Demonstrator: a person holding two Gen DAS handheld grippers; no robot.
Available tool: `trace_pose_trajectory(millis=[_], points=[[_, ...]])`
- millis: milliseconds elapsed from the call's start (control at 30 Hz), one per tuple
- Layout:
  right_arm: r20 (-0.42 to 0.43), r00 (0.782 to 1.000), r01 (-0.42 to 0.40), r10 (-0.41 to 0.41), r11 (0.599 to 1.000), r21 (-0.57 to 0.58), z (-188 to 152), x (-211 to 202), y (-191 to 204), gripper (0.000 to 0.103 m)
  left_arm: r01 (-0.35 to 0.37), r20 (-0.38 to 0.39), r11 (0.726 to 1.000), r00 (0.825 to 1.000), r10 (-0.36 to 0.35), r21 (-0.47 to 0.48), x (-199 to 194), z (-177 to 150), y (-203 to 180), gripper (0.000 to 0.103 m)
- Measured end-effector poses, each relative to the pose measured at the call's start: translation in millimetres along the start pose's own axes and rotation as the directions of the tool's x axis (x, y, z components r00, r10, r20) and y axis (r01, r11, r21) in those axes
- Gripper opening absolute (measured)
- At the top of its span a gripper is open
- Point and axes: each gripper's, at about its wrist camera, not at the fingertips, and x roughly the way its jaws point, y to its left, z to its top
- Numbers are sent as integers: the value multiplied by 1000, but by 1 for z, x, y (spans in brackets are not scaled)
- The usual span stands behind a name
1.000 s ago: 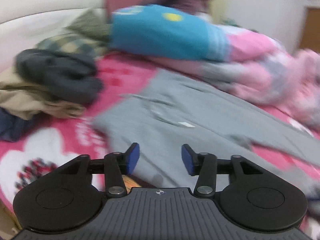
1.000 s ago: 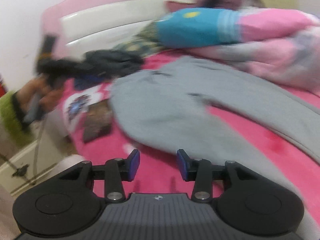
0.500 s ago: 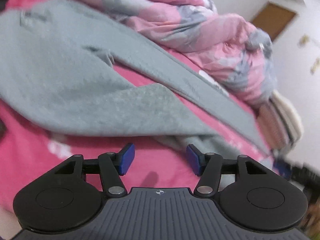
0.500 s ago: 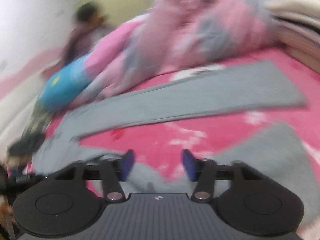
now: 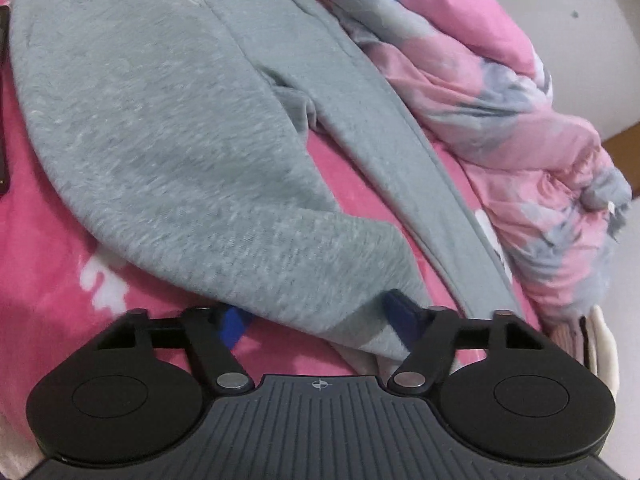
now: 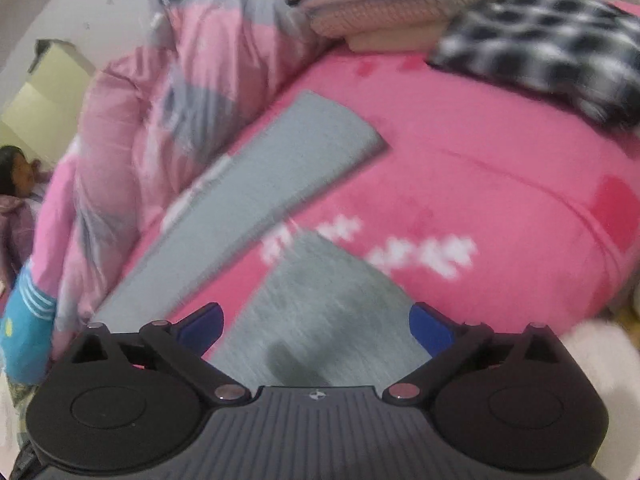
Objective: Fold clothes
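Observation:
Grey sweatpants [image 5: 180, 120] lie spread on the pink bed sheet [image 5: 48, 240], waist at the top left and two legs running down to the right. My left gripper [image 5: 318, 314] is open, low over the near leg, whose cloth lies across the gap and covers part of both blue fingertips. In the right wrist view the far leg [image 6: 280, 172] lies flat and straight. The near leg's end [image 6: 320, 300] lies between the wide-spread fingers of my open right gripper [image 6: 320, 320].
A rumpled pink and grey quilt [image 5: 500, 120] runs along the far side of the pants. Folded clothes [image 6: 380, 4] and a black-and-white checked garment [image 6: 540, 48] sit at the foot of the bed. A person [image 6: 16, 176] is at the far left.
Both views have swung from the head of the bed along the pants to the legs. Both grippers have spread wider and dropped close to the near leg.

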Motion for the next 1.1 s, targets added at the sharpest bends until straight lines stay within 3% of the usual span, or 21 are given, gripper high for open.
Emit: trace_pose_trajectory(millis=[100, 300, 367, 400, 500, 533, 567, 667, 700, 767, 867, 933, 967, 1033, 1100], points=[[-4, 999, 43, -43, 997, -57, 12, 16, 9, 102, -4, 0, 1000, 1000, 4, -27, 0, -1, 6, 49], [-5, 992, 125, -128, 977, -172, 35, 47, 26, 102, 6, 17, 999, 1000, -5, -45, -2, -5, 15, 42], [-1, 994, 110, -114, 965, -237, 23, 44, 34, 97, 8, 21, 999, 1000, -7, -42, -2, -6, 17, 38], [1, 994, 103, -107, 958, -269, 17, 43, 38, 91, 10, 23, 999, 1000, -9, -45, -2, -5, 19, 34], [10, 996, 91, -93, 935, -343, 2, 32, 46, 53, 23, 27, 998, 999, -22, -53, -2, -5, 24, 19], [14, 996, 85, -86, 926, -369, -1, 29, 50, 27, 33, 27, 998, 999, -32, -53, -2, -4, 26, 14], [2, 998, 56, -59, 931, -361, 4, 26, 53, 15, 43, 28, 998, 999, -42, -54, -3, -4, 27, 13], [3, 998, -63, 68, 943, -328, 31, 14, 72, 12, 88, 40, 994, 996, -86, -62, -8, -2, 30, 7], [36, 989, -126, 146, 936, -328, 44, 0, 83, 12, 104, 49, 993, 994, -101, -61, -12, 0, 30, 6], [101, 950, -248, 297, 909, -335, 71, -27, 103, 11, 135, 75, 990, 989, -131, -51, -21, 2, 30, 6], [194, 842, -416, 504, 834, -362, 110, -68, 131, 11, 175, 100, 984, 980, -171, -35, -34, 2, 31, 6], [253, 770, -462, 586, 785, -414, 113, -97, 126, 11, 197, 102, 980, 976, -194, -23, -40, 0, 31, 6], [278, 750, -461, 600, 776, -430, 110, -107, 117, 11, 202, 98, 979, 975, -200, -16, -41, -1, 32, 6], [316, 727, -457, 609, 773, -440, 96, -117, 84, 12, 203, 81, 979, 976, -201, -9, -41, -2, 35, 6], [336, 781, -431, 526, 844, -320, 80, -109, 46, 15, 206, 53, 979, 977, -204, -15, -39, -4, 39, 6]])
